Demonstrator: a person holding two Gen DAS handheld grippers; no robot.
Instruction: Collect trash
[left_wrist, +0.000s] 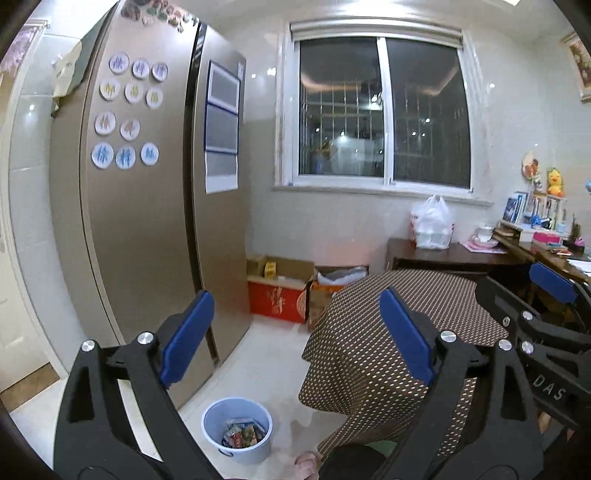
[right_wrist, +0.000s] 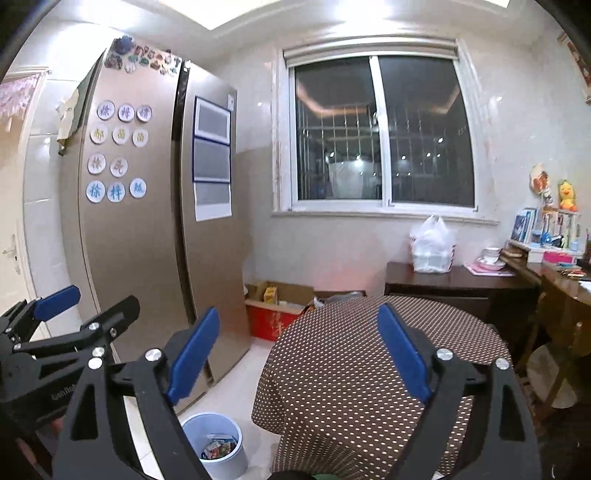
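Your left gripper (left_wrist: 295, 336) is held with its blue pads spread wide and nothing between them, raised above the floor beside the table's edge. Your right gripper (right_wrist: 299, 354) stands the same way — pads well apart, nothing held — and it hovers over the near part of the round table (right_wrist: 369, 369), which wears a brown dotted cloth. Each tool shows at the margin of the other's view, so the two are close side by side. Down on the pale tiled floor, just beside the table's left edge and near the refrigerator (left_wrist: 140, 221), sits the light blue bin (left_wrist: 238, 428), upright, with colourful wrappers (left_wrist: 242, 435) lying at its bottom. Behind the table, cardboard boxes (left_wrist: 280, 288) rest against the wall under the window (left_wrist: 380, 114) — a white plastic bag (left_wrist: 432, 223) stands on the dark side cabinet to the right.
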